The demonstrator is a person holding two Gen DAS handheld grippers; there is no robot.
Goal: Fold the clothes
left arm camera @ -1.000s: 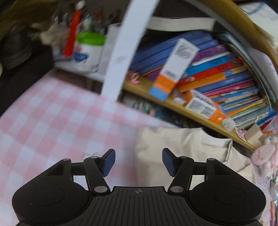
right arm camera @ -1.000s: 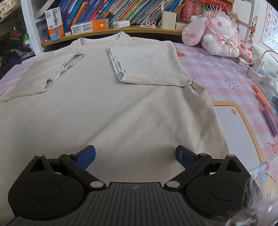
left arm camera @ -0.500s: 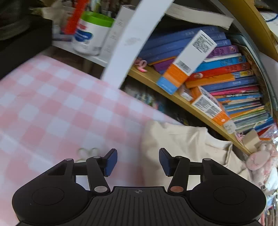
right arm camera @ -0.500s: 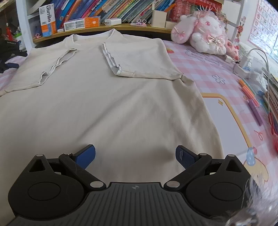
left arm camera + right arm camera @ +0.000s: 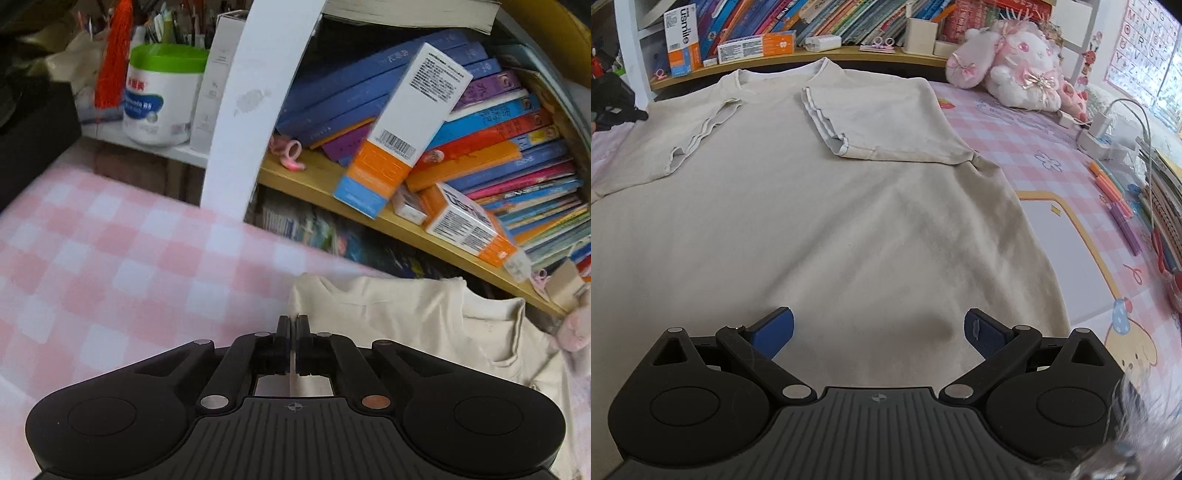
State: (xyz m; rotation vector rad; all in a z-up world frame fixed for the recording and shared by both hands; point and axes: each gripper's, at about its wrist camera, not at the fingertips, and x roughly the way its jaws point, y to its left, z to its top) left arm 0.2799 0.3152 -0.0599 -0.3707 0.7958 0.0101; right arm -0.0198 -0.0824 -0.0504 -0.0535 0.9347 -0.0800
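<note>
A cream T-shirt (image 5: pixel 820 206) lies flat on the pink checked tablecloth (image 5: pixel 110 258), collar toward the bookshelf, both sleeves folded inward. My right gripper (image 5: pixel 879 323) hovers open over the shirt's lower part, with nothing between its blue pads. In the left wrist view, the left gripper (image 5: pixel 293 325) is shut at the shirt's (image 5: pixel 388 310) shoulder edge near the collar, a thin strip of cream cloth pinched between its fingers. That gripper also shows as a dark shape (image 5: pixel 613 107) at the far left of the right wrist view.
A wooden shelf (image 5: pixel 424 240) with books and boxes runs just behind the collar. A white upright (image 5: pixel 251 110) and a white tub (image 5: pixel 159 99) stand at the left. A pink plush rabbit (image 5: pixel 1015 77), a charger (image 5: pixel 1104 140) and pens (image 5: pixel 1119 214) lie to the right.
The left gripper has closed from open onto the shirt's shoulder edge and moved closer to the shelf. The right gripper drifted slightly, staying open above the shirt.
</note>
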